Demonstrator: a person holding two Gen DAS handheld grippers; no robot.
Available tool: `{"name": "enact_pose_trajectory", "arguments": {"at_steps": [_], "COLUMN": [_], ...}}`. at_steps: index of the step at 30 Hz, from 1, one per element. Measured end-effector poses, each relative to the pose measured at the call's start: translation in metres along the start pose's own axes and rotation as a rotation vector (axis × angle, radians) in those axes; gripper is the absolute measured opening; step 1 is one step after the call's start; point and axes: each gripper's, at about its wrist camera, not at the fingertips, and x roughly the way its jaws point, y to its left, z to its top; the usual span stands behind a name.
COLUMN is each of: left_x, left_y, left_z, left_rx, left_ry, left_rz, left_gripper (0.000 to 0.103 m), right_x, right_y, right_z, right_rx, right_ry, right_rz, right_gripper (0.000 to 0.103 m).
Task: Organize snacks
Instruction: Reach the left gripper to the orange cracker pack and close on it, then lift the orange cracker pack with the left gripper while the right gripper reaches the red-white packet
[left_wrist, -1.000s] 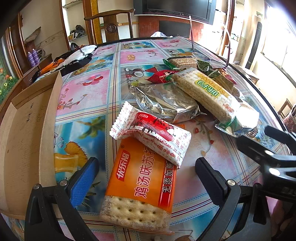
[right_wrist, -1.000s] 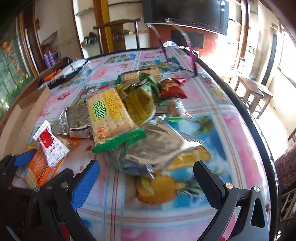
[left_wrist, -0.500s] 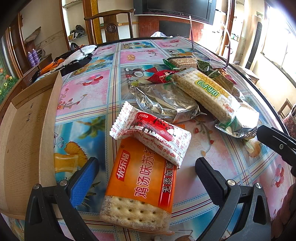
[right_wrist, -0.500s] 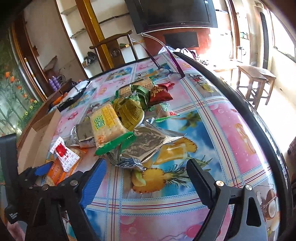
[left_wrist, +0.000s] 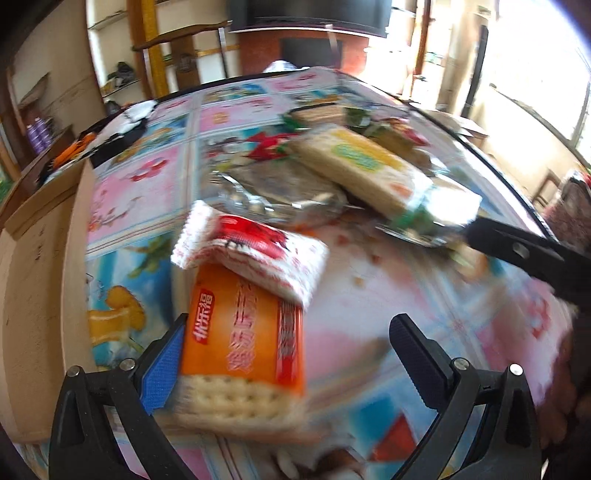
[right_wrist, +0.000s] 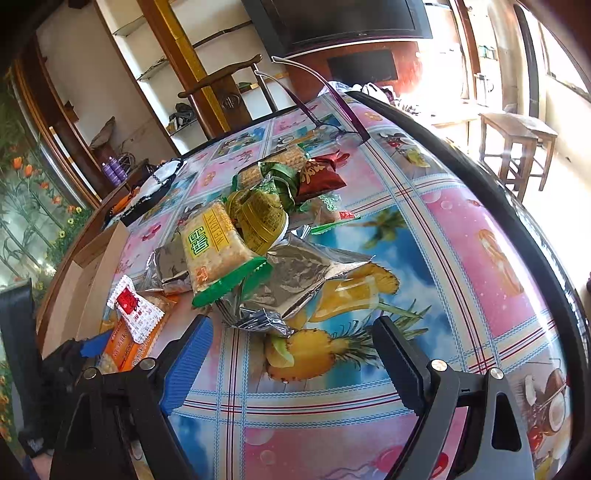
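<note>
A round bench (right_wrist: 461, 229) covered in a bright fruit-and-flower patterned cloth carries a scatter of snack packets. In the left wrist view, which is blurred, the left gripper (left_wrist: 288, 354) stands with its jaws wide apart around the near end of an orange cracker pack (left_wrist: 243, 332). The pack lies flat at lower centre with its long axis running straight away from the gripper, up the frame; the blue pad sits just beside the pack's left edge, while the black pad is well clear on the right, so nothing is clamped. A red-and-white packet (left_wrist: 255, 251) lies across the pack's far end. An open cardboard box (left_wrist: 40, 280) fills the left edge of the frame, just beside the pack. In the right wrist view, the right gripper (right_wrist: 291, 354) is also open, with bare cloth between its jaws and a crumpled silver foil bag (right_wrist: 291, 280) just beyond its tips. Above that sits a long yellow cracker pack with a green end (right_wrist: 218, 251), lying diagonally, then a heap of green and red wrappers (right_wrist: 280, 184). The left gripper is plainly the nearer to the orange pack and already lined up along it; closing the jaws looks like the next step.
</note>
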Motion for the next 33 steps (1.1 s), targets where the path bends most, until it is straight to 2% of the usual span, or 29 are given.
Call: {"name": "enact_pose_trajectory", "arguments": {"at_steps": [3,7,12,15,16,20,25,29,33], "left_x": [-0.018,-0.03,-0.027,-0.021,-0.02,-0.004,0.003,-0.005,-0.017], "left_y": [0.009,0.029,0.045,0.037,0.035,0.02,0.012,0.008,0.002], "left_z": [-0.004,-0.003,-0.003,0.001,0.004,0.011,0.013,0.004,-0.013], "left_rx": [-0.04,-0.089,-0.16,-0.134,-0.127,-0.077,-0.017,0.005,0.069], "left_ry": [-0.016,-0.017,0.018,0.026,0.03,0.054,0.02,0.013,0.013], "left_rz": [-0.067,-0.078,-0.09,-0.075,-0.068,-0.018,0.046,0.007,-0.04], "left_gripper": [0.093,0.081,0.079,0.079,0.076,0.055,0.054,0.053,0.053], "right_x": [0.0,0.001,0.001,-0.001,-0.001,-0.002,-0.006,-0.011,-0.015], "right_y": [-0.004,-0.006,-0.006,-0.007,-0.007,-0.006,-0.004,0.002,0.004], "right_z": [0.001,0.001,0.0,0.0,-0.001,-0.003,-0.004,-0.007,-0.006], "right_rx": [0.02,0.033,0.037,0.039,0.04,0.035,0.029,0.004,-0.007], "right_ry": [0.005,0.014,0.02,0.023,0.023,0.022,0.008,-0.005,-0.028], "right_rz": [0.015,0.041,0.06,0.074,0.077,0.081,0.095,0.119,0.143], "right_gripper": [0.091,0.091,0.091,0.091,0.091,0.091,0.091,0.091,0.089]}}
